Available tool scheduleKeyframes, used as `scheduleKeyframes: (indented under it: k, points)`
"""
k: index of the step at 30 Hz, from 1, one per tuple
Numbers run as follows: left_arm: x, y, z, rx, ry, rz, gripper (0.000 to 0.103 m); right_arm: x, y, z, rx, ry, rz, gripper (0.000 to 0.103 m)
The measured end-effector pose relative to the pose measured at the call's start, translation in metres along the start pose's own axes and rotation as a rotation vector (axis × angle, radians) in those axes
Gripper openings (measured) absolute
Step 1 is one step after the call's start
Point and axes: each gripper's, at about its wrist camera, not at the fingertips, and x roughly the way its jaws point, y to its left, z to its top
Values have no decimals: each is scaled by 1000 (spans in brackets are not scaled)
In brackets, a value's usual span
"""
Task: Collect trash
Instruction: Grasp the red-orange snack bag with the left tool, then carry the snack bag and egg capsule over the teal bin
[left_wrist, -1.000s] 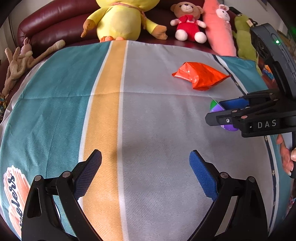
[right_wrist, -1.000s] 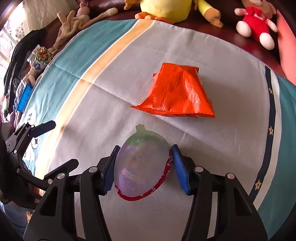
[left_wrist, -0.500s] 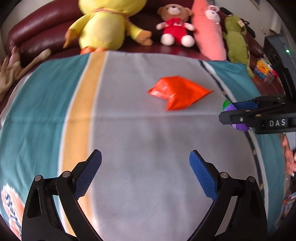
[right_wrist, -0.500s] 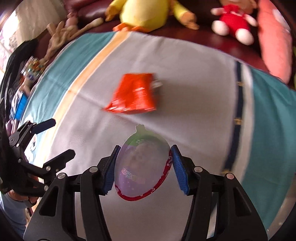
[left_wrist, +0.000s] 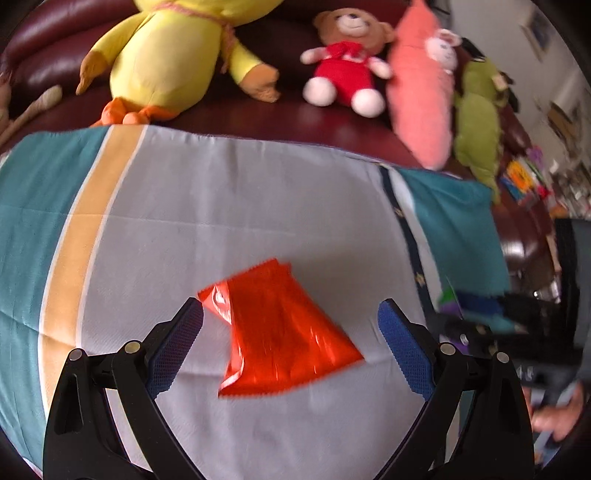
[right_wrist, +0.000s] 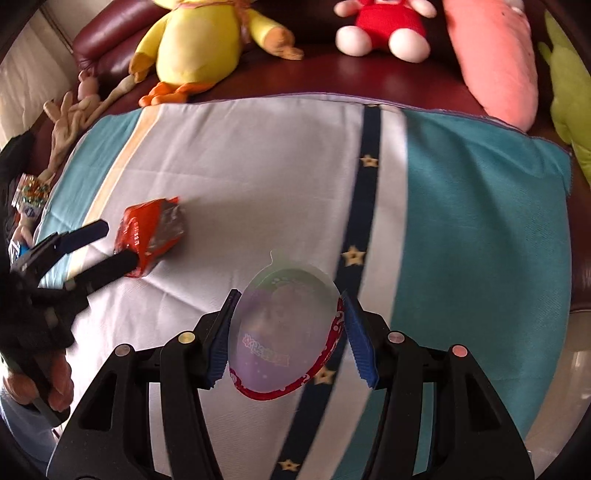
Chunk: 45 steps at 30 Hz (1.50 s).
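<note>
Your right gripper (right_wrist: 286, 332) was clamped on the egg-shaped plastic package (right_wrist: 284, 325), both pads pressed against its clear sides, holding it above the striped cloth (right_wrist: 258, 166). It looked light, with a smooth shell that could slip, so a firm grip across its widest part suited it. Your left gripper (left_wrist: 290, 343) stood wide open with nothing between its pads, poised over the orange foil wrapper (left_wrist: 280, 332) lying on the cloth. That wrapper looked thin, crinkly and nearly weightless; it would crumple rather than resist, so pinching across its puffed middle seemed safer than catching a flat sealed edge.
</note>
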Motion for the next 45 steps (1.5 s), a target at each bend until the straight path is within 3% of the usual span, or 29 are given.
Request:
scheduleKeyframes:
  k: [6,8,9,11,12,14,21,35,45]
  points:
    - [21,4,-14,-19,68,68,93,4,-11,-5,16,6,22,53]
    - [24,4,-19,-13,79,80,86,3,-13,-8,19,5,23,53]
    - [22,2,-23,7,62,108,82,3,-13,-9,21,4,26,53]
    - [21,-1,-27,36,52,144,59,2,-14,-13,30,4,38,53]
    - [19,-2,-29,43,47,154,57,0,-14,-17,35,3,46,53]
    - [13,-2,-35,41,35,156,38,-4,-14,-24,39,0,56,53]
    - [-20,-30,-65,106,-11,160,38,-33,-18,-60,75,-23,90,53]
    - [-66,-117,-143,194,9,17,38,-104,-52,-162,156,-92,90,53]
    - [-69,-196,-194,282,48,-80,39,-143,-99,-240,256,-135,95,53]
